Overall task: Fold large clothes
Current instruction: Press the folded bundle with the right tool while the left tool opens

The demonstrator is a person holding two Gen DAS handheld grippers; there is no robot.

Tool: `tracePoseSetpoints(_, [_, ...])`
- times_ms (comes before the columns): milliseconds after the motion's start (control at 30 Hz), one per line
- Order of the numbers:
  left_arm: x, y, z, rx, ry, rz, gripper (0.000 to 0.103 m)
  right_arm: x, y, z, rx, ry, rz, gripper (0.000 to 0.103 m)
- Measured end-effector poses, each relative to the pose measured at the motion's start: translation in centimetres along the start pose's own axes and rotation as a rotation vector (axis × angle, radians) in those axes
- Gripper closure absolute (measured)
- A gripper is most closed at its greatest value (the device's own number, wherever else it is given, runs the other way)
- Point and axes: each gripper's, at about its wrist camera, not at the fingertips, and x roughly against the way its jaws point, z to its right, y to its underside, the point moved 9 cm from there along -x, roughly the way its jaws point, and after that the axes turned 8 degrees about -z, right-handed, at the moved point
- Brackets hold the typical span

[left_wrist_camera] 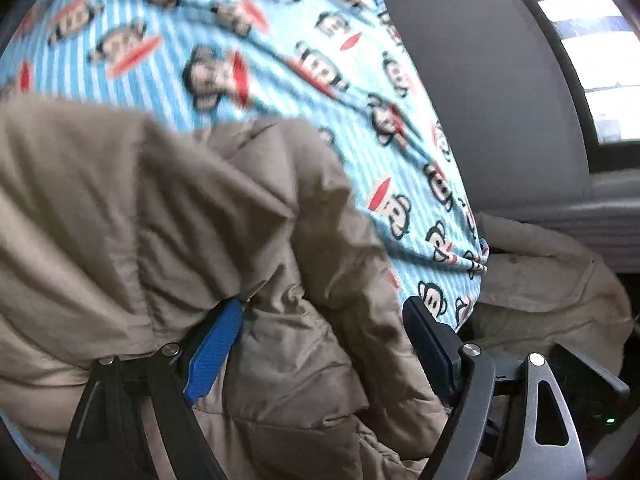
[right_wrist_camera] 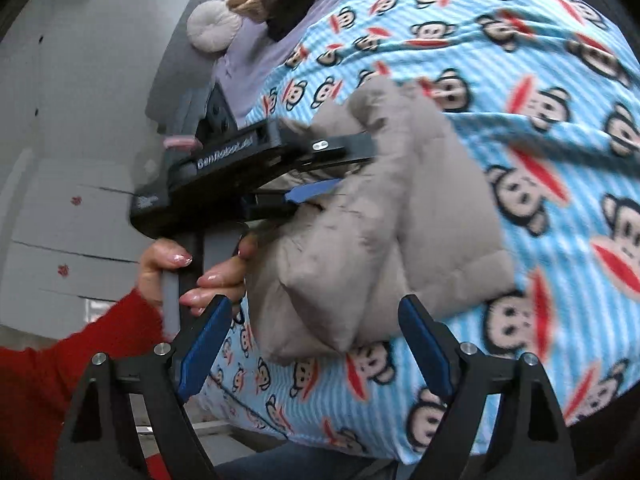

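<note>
A puffy taupe quilted jacket (right_wrist_camera: 372, 216) is lying bunched on a blue striped blanket printed with monkey faces (right_wrist_camera: 520, 80), its long axis running from the lower near edge up and away in the right wrist view. The left gripper (left_wrist_camera: 324, 316) is standing wide open, its blue-padded fingers (left_wrist_camera: 212, 352) straddling a fold of jacket without pinching it. The right gripper (right_wrist_camera: 316, 316) is also gaping wide, holding nothing, just short of the jacket's near end.

Wide-open left tongs (left_wrist_camera: 320, 344) straddle a rumpled tan jacket (left_wrist_camera: 180, 220) on a monkey-print blanket (left_wrist_camera: 248, 40).

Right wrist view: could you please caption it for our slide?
Open right gripper faces a bundled taupe padded jacket on the blue striped monkey-print blanket.
</note>
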Motion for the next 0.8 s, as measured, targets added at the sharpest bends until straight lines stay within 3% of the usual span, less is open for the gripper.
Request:
tracePoseSetpoints(33, [1.5, 0.0, 0.3, -0.026, -0.031, 0.042, 0.02, -0.8, 0.1, 0.4, -0.007, 0.046, -0.008, 0.026])
tracePoseSetpoints(67, [2.5, -0.2, 0.3, -0.042, -0.064, 0.08, 0.02, -1.5, 0.1, 0.9, -0.013, 0.087, -0.015, 0.058])
tracePoseSetpoints(100, [4.7, -0.3, -0.1, -0.065, -0.137, 0.154, 0.02, -2.2, -0.1, 1.4, -0.025, 0.125, -0.021, 0.082])
tracePoseSetpoints(233, [10.7, -0.2, -4.7, -0.035, -0.386, 0.339, 0.02, -0.9, 0.1, 2.6, 0.008, 0.229, 0.038, 0.087])
tracePoseSetpoints(333, [11.9, 0.2, -9.9, 0.042, -0.514, 0.341, 0.02, 0.2, 1.2, 3.6, 0.043, 0.32, 0.055, 0.088])
tracePoseSetpoints(467, [9.7, -0.7, -11.8, 0.074, -0.526, 0.334, 0.02, 0.0, 2.4, 6.4, -0.019, 0.344, 0.028, 0.088])
tracePoseSetpoints(600, [5.5, -3.5, -10.3, 0.015, -0.582, 0.328, 0.02, -0.4, 2.7, 8.6, -0.071, 0.363, 0.007, 0.088])
tracePoseSetpoints(800, [2.3, -6.4, -9.1, 0.014, -0.588, 0.297, 0.02, 0.5, 2.6, 10.9, -0.134, 0.352, -0.01, 0.088])
